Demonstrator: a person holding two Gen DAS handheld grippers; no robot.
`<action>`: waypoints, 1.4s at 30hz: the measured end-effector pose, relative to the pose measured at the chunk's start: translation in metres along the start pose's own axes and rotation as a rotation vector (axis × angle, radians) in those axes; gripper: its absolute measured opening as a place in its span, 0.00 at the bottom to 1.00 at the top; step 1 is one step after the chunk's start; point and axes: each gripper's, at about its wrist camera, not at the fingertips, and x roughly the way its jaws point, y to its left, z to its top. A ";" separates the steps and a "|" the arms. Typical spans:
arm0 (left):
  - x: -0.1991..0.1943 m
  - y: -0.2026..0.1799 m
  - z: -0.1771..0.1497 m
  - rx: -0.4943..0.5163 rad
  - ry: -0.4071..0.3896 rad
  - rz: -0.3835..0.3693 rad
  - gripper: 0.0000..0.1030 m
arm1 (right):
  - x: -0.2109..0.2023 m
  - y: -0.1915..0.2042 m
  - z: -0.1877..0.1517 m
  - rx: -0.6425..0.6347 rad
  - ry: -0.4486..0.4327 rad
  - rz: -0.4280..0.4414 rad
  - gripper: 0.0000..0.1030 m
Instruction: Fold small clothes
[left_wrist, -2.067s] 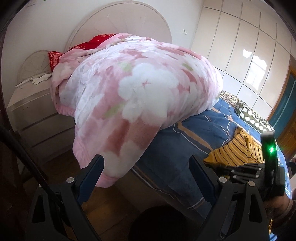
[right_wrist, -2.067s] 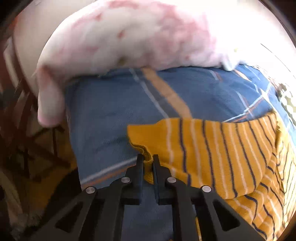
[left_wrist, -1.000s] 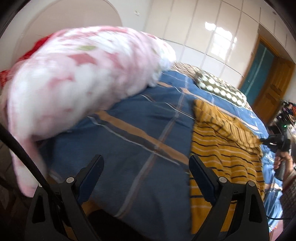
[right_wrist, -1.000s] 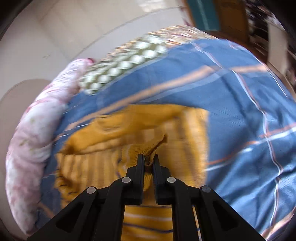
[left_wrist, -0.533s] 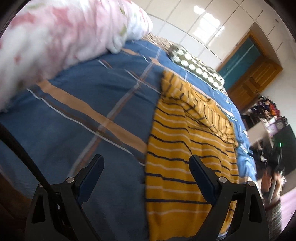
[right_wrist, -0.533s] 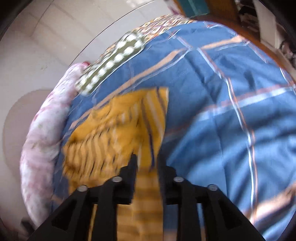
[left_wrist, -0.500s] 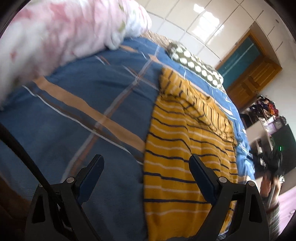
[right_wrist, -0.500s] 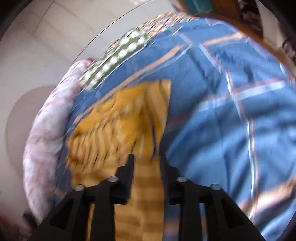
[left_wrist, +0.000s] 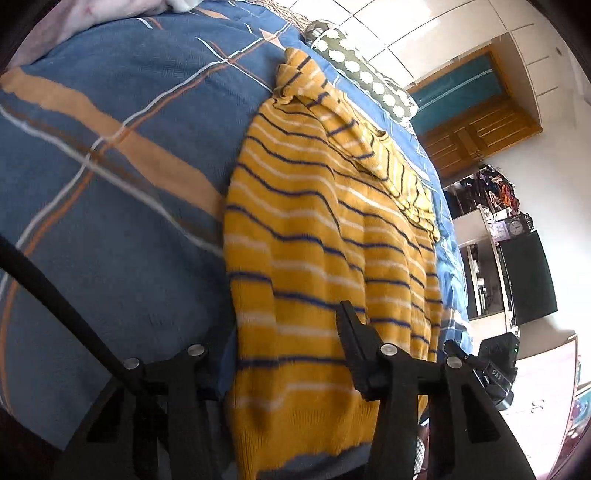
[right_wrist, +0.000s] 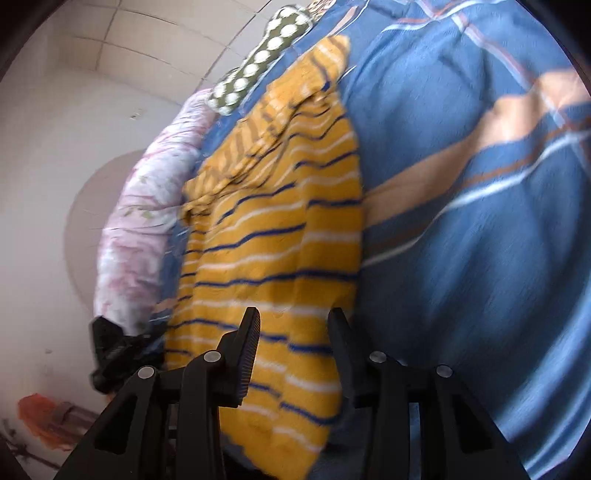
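So the blue plaid bedsheet (left_wrist: 110, 177) has the mustard-yellow knit sweater with navy and white stripes (left_wrist: 317, 236) lying flat on it, and both my left gripper (left_wrist: 273, 354) and right gripper (right_wrist: 293, 321) hover over its hem, jaws spread, gripping nothing
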 end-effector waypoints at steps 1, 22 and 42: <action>0.000 0.001 -0.006 -0.005 0.003 -0.011 0.45 | 0.001 0.002 -0.002 -0.006 0.001 0.004 0.41; -0.006 -0.008 -0.053 0.006 -0.024 -0.010 0.53 | -0.035 0.013 -0.067 -0.074 -0.168 -0.147 0.41; -0.007 0.002 -0.050 -0.043 0.011 0.021 0.07 | 0.013 0.013 -0.077 -0.066 0.018 -0.063 0.09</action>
